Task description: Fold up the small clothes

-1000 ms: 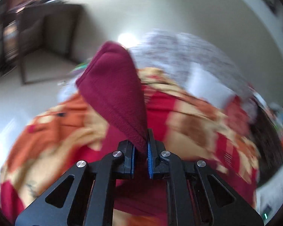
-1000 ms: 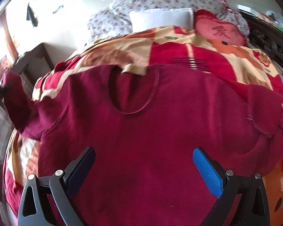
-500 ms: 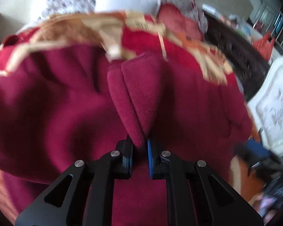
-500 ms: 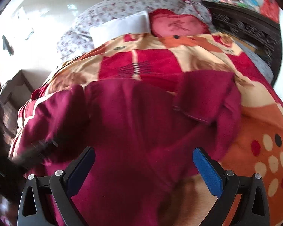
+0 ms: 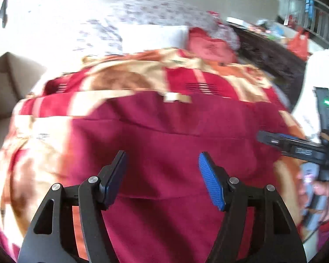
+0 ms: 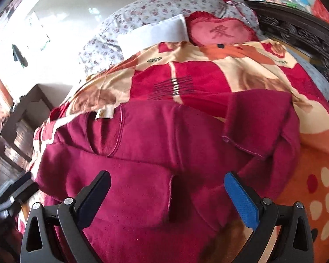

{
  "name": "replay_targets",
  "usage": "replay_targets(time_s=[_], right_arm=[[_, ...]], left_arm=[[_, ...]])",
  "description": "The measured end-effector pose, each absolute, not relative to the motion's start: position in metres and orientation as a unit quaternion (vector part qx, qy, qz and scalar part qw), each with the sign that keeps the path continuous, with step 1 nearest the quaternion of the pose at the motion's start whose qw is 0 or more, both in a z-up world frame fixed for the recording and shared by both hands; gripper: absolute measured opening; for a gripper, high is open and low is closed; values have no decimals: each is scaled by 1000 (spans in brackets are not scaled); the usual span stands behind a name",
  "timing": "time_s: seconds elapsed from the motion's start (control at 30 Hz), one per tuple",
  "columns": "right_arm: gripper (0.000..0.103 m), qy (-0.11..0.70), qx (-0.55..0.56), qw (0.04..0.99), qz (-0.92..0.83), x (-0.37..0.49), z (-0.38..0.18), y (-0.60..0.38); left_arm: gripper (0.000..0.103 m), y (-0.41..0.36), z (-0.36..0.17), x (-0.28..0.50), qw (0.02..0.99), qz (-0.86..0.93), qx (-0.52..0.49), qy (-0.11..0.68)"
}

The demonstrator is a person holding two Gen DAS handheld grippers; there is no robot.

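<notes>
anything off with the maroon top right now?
One thing: on the maroon top, the far right sleeve sits bunched and askew, while the near sleeve lies folded flat across the body. Both grippers are open.

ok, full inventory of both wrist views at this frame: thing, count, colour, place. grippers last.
sweater: 1, maroon, spread on the blanket, left sleeve folded across the chest, right sleeve lying out to the side
blanket: 1, red, orange and cream pattern, covering the bed under the sweater
heart cushion: 1, pink-red with a character on it, at the head of the bed
white pillow: 1, white, left of the cushion
floral bedding: 1, white with small flowers, behind the pillow
dark carved furniture: 1, dark brown, right of the bed
side table: 1, dark, left of the bed
left gripper: 1, black with blue pads, open over the sweater
right gripper: 1, black with blue pads, open over the sweater
</notes>
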State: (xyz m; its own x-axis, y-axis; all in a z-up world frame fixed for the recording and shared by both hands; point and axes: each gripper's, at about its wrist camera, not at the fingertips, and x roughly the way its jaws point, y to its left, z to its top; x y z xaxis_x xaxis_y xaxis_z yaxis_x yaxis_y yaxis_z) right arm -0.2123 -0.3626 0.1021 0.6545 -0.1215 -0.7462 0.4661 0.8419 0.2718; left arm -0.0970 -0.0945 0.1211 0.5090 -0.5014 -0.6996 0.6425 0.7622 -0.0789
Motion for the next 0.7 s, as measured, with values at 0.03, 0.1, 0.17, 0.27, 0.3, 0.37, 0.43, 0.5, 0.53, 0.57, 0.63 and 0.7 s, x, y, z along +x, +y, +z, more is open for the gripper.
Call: replay_targets(time_s=[0.03,0.1,0.17,0.27,0.3,0.37,0.43,0.5,0.53,0.57,0.63,0.7], right_arm=[[103,385,220,881,-166,-210,100,-360],[103,399,206,878,-167,-204,94,-358],[103,420,191,871,-170,-198,86,-356],[79,434,174,869,-161,-193,71,-355],[58,436,174,870,-152,-191,65,-354],[44,441,167,869,-153,-188,56,-356],[24,431,150,876,-155,-190,55,-355],[4,419,162,883,-134,-193,65,-359],[4,408,168,888,-130,-196,74,-362],[4,395,161,895,-132,-199,84,-364],[4,369,135,907,-152,-203,104,-366],[4,348,123,913,-173,-206,118,-372]], left_arm=[[68,-88,118,-91,868,-316,96,370],[68,-66,111,-74,873,-286,89,386],[68,-47,105,-62,874,-265,67,402],[68,-32,100,-55,877,-250,45,408],[68,-29,100,-54,878,-243,42,410],[68,-30,100,-51,880,-235,37,412],[68,-32,101,-49,881,-231,33,411],[68,-35,105,-49,885,-229,31,405],[68,-37,107,-48,887,-228,29,401],[68,-39,109,-46,888,-228,28,399],[68,-43,111,-44,889,-228,25,396],[68,-48,109,-40,887,-229,24,400]])
